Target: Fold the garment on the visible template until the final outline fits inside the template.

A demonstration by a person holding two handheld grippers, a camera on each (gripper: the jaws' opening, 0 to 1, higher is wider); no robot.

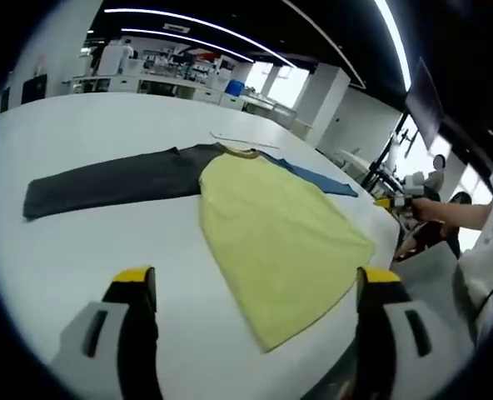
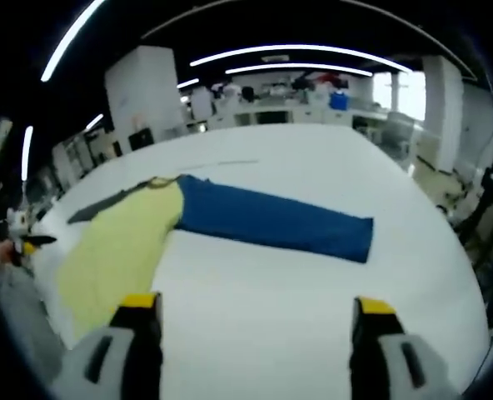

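Observation:
A long-sleeved shirt lies flat on the white table (image 1: 105, 242). Its yellow body (image 1: 276, 237) stretches toward me in the left gripper view, with a dark grey sleeve (image 1: 113, 179) spread to the left and a blue sleeve (image 1: 317, 177) running away to the right. In the right gripper view the blue sleeve (image 2: 271, 221) lies across the middle and the yellow body (image 2: 117, 250) sits at the left. My left gripper (image 1: 257, 279) hovers open above the shirt's hem. My right gripper (image 2: 255, 304) stands open over bare table, short of the blue sleeve.
A thin line (image 1: 245, 140) marks the table just beyond the collar. A person's hand (image 1: 434, 208) and white sleeve (image 1: 492, 250) show past the table's right edge. Desks and equipment (image 1: 159, 71) stand at the far side of the room.

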